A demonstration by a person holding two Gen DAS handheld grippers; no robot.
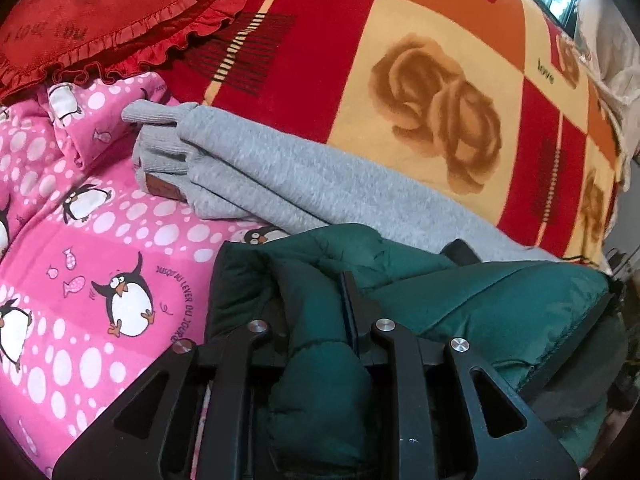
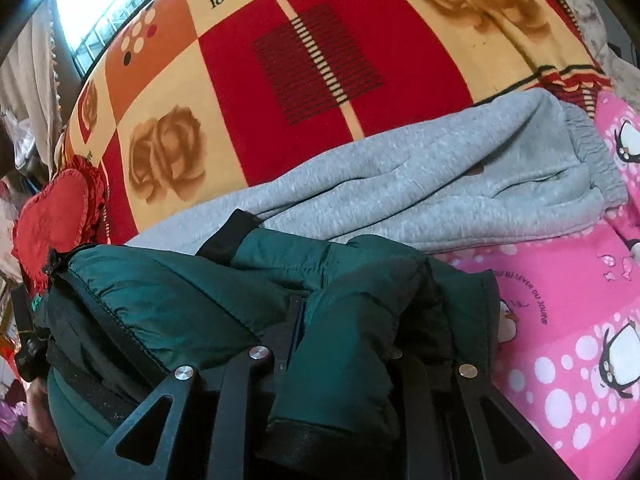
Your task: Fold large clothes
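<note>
A dark green padded jacket lies bunched on the bed right in front of me; it also fills the lower right wrist view. My left gripper is shut on a fold of the green jacket, with fabric bulging between its fingers. My right gripper is shut on another fold of the same jacket; one finger shows and the other is buried in fabric. Folded grey sweatpants lie just beyond the jacket and also show in the right wrist view.
The bed carries a red, orange and cream rose-patterned blanket and a pink penguin quilt, which also shows in the right wrist view. A red frilled heart cushion lies at the far left. A bright window is behind the bed.
</note>
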